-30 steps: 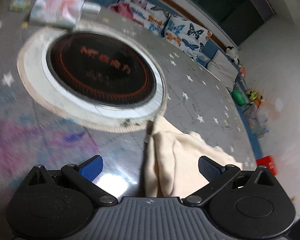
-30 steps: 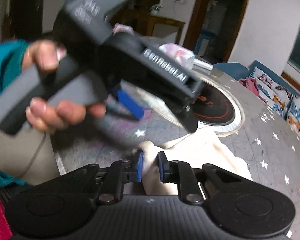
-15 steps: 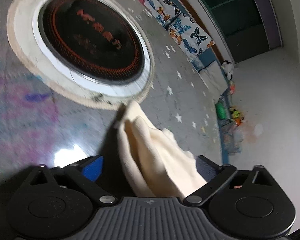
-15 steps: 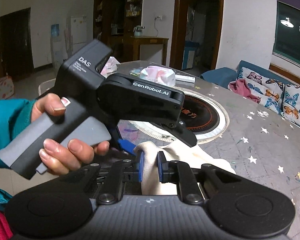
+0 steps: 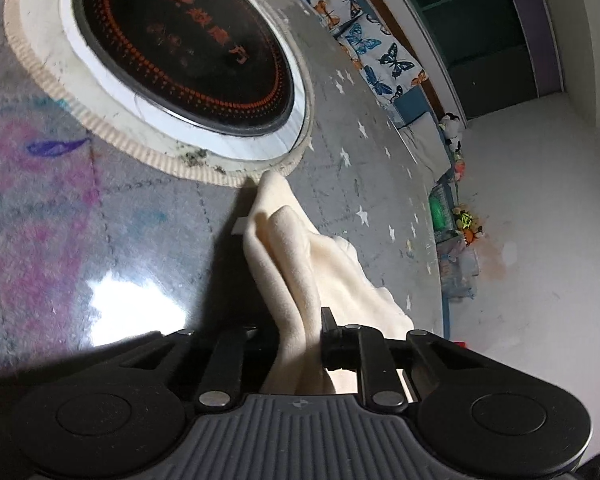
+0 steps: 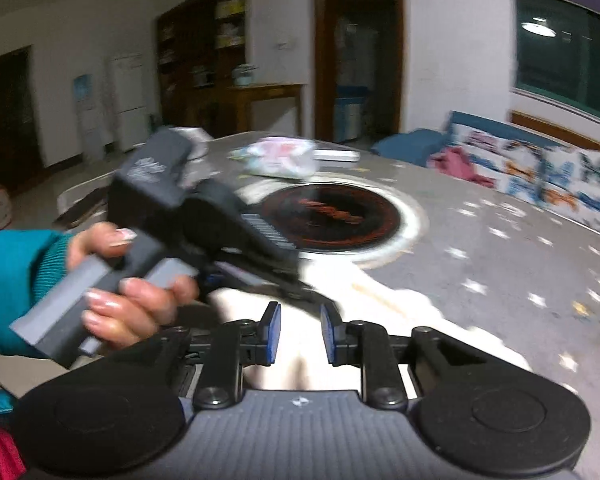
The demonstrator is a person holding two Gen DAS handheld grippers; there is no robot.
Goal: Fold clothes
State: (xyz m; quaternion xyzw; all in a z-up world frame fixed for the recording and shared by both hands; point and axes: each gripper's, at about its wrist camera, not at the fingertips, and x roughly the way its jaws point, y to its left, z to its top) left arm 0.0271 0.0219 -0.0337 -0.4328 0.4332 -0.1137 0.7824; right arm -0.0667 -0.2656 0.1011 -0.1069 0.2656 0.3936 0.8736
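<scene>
Left gripper (image 5: 300, 336) jaws, wide apart earlier, now closing onto cream cloth (image 5: 296, 264) fold; right gripper (image 6: 299, 334) jaws, clamped before, opening with cloth between.

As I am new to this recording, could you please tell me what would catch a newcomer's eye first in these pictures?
The crumpled cream fabric garment lies on the grey star-patterned table, bunched between the closing jaws of the left hand-held gripper. Just beyond its tip sits a round black cooktop with orange markings, ringed in white. In the right wrist view, a hand in a teal sleeve holds that gripper.
</scene>
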